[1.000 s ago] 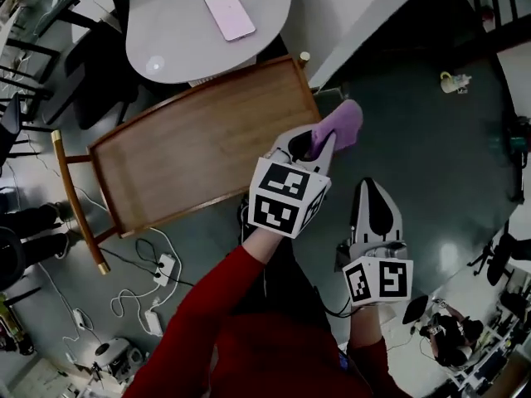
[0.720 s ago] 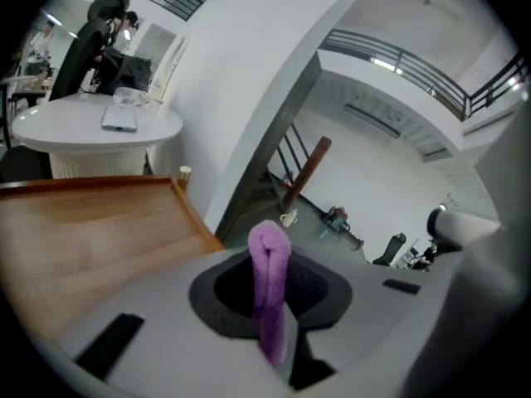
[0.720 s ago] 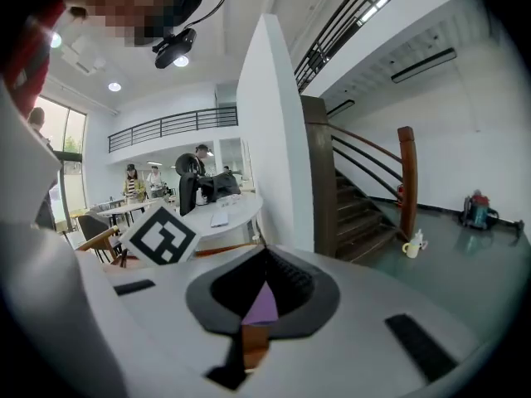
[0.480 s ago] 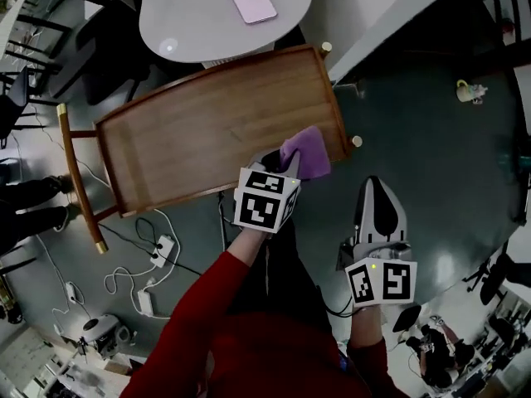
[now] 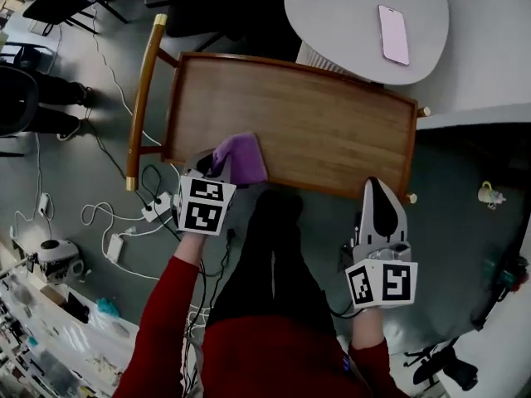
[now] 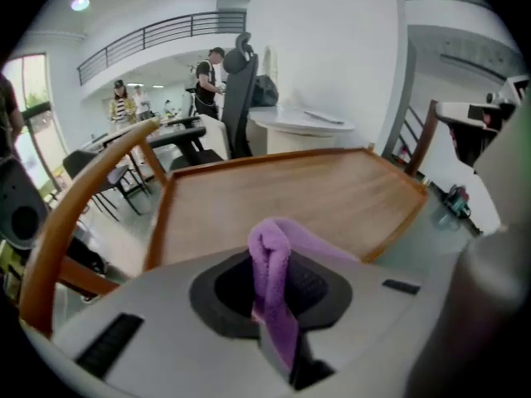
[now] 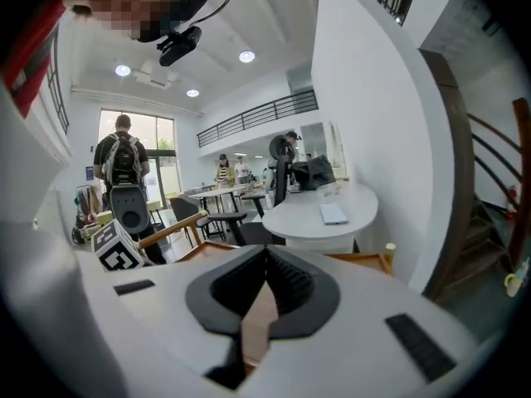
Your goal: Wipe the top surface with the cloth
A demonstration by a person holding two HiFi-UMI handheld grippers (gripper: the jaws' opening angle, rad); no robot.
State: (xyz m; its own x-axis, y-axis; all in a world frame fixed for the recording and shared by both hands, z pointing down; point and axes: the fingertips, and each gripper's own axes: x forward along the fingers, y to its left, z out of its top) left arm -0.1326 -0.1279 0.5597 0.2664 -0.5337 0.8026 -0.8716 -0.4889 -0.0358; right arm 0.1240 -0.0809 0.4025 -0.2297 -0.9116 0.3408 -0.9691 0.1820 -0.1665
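Note:
A wooden top (image 5: 299, 123) with a raised rim fills the middle of the head view. My left gripper (image 5: 219, 166) is shut on a purple cloth (image 5: 241, 157), which lies on the near left part of that top. In the left gripper view the cloth (image 6: 271, 259) is pinched upright between the jaws of the left gripper (image 6: 270, 282), with the wooden top (image 6: 282, 193) stretching ahead. My right gripper (image 5: 379, 186) is shut and holds nothing, its tip just outside the top's near right rim. The right gripper (image 7: 265, 259) looks over that rim.
A round white table (image 5: 348, 15) with a pink phone (image 5: 393, 34) stands beyond the top. A curved wooden handle (image 5: 141, 98) runs along the top's left end. Cables and a power strip (image 5: 158, 208) lie on the floor at left. A small mug (image 5: 488, 194) sits at right.
My left gripper has carried the cloth along the near side of the wooden top, from its right end to its left part. The right gripper has stayed put, and the head view has turned.

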